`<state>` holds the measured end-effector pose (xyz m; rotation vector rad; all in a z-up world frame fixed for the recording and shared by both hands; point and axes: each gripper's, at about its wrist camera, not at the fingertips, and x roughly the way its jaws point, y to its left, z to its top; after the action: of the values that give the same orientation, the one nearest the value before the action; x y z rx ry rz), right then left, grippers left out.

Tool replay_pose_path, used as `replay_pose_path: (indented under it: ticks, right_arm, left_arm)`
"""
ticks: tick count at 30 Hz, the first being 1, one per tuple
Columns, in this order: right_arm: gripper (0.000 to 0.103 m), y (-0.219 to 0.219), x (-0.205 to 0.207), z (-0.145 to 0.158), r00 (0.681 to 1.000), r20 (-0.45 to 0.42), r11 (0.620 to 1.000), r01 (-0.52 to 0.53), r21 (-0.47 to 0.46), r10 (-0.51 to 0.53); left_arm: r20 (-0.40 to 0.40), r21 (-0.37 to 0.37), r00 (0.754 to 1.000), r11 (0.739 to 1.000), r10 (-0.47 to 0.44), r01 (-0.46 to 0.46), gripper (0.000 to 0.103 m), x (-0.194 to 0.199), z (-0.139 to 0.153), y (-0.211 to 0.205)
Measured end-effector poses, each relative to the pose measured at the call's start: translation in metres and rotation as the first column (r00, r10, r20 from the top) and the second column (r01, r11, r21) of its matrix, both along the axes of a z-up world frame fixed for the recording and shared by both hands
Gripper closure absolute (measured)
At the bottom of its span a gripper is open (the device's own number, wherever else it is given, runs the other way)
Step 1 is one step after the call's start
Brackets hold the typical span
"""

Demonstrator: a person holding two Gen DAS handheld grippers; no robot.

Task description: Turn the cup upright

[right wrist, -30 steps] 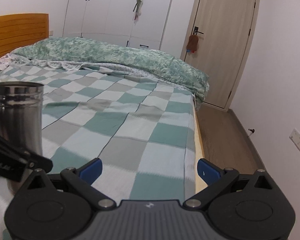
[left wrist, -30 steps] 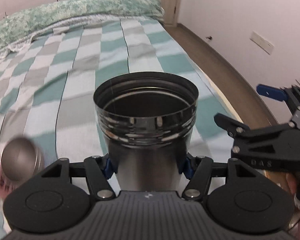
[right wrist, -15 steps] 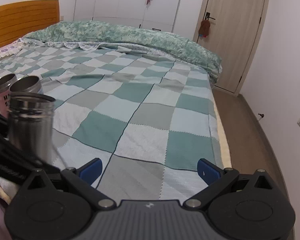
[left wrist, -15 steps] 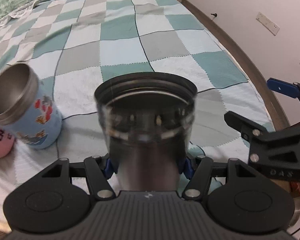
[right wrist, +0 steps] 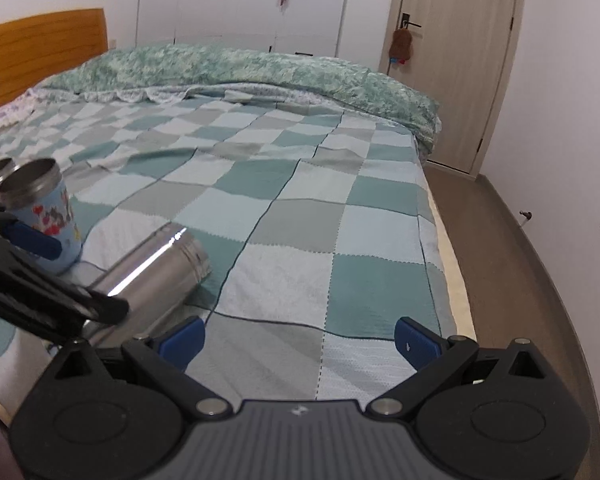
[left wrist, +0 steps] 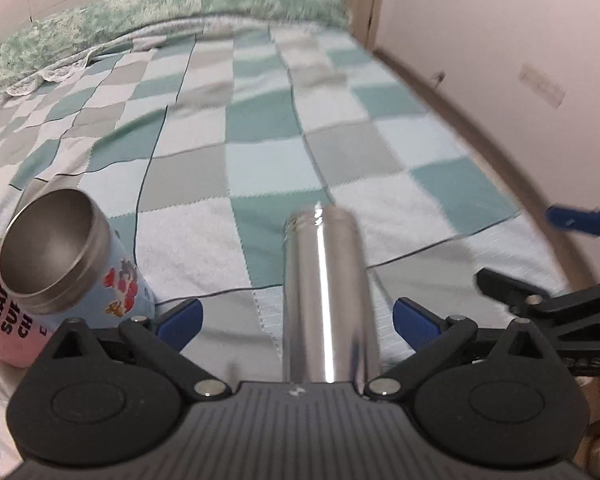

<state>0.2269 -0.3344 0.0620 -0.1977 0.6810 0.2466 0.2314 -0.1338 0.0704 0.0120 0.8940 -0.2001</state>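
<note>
A plain steel cup (left wrist: pixel 326 292) lies on its side on the checked bedspread, mouth pointing away from me. It also shows in the right wrist view (right wrist: pixel 152 268). My left gripper (left wrist: pixel 296 318) is open, its blue pads apart on either side of the cup and not touching it. My right gripper (right wrist: pixel 298 338) is open and empty over the bedspread, to the right of the cup.
A blue cartoon cup (left wrist: pixel 72 260) and a pink cup (left wrist: pixel 0 320) stand side by side at the left, also in the right wrist view (right wrist: pixel 44 212). The bed's right edge (right wrist: pixel 450 264) drops to the wooden floor. A folded green quilt (right wrist: pixel 260 72) lies at the far end.
The steel cup was upright in my shut left gripper. Now it lies on its side on the bed and the left jaws have opened. The right gripper stayed open.
</note>
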Motion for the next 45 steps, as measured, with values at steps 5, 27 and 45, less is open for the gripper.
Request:
replay_pose_path:
  ticks: [5,27,45]
  right_arm:
    - [0.002,0.011,-0.013,0.012,1.0,0.023,1.0,-0.011,0.01,0.011]
    - [0.001,0.119,-0.015,-0.001,0.994,-0.097,0.997,0.062,0.043,-0.058]
    - [0.001,0.139,0.053,-0.033,0.951,-0.238,0.978,0.207,0.014,-0.198]
  left_arm:
    - [0.083,0.001,0.996,1.0,-0.018,0.018,0.0,-0.027,0.015,0.015]
    - [0.273,-0.041,0.962,0.999,0.024,-0.013,0.0,-0.081,-0.019,0.145]
    - [0.231,-0.1,0.973,0.994,-0.017,0.041,0.0,-0.057,-0.051,0.17]
